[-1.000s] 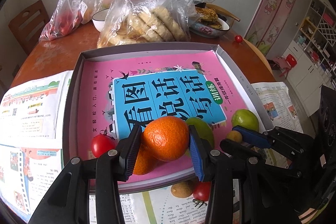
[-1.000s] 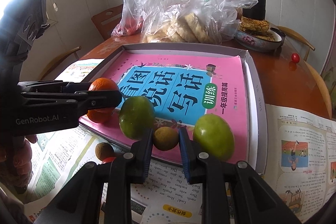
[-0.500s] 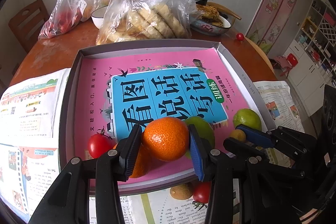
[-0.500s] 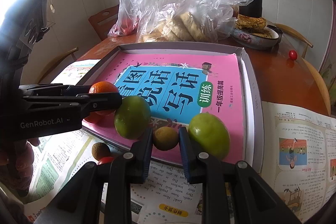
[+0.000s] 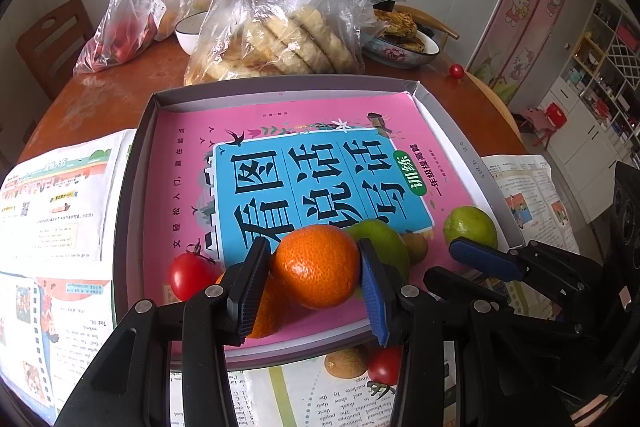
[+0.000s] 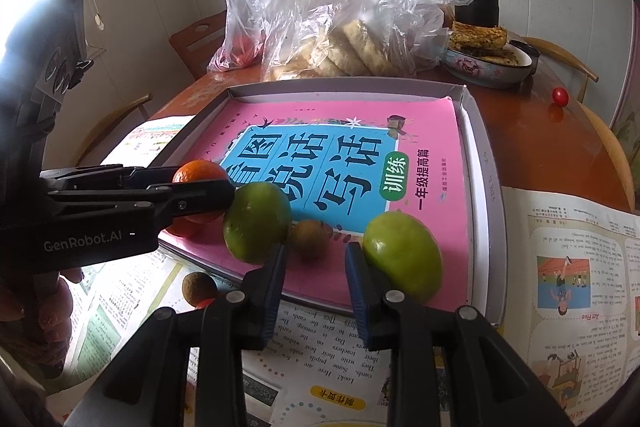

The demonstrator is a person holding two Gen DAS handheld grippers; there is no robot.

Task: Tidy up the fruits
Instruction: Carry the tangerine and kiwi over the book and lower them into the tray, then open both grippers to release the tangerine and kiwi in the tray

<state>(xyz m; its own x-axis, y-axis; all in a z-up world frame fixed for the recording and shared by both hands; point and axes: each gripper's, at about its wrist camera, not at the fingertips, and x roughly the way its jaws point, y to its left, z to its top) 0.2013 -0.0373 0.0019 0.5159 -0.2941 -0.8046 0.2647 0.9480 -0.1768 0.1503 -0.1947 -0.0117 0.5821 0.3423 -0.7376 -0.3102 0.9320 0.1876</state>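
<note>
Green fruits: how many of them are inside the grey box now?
2. One green fruit lies at the near edge of the grey box, beside the small brown fruit. The other green fruit sits in the near right corner. Bags may hide more.

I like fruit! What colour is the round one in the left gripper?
Orange, clearest in the left wrist view.
</note>
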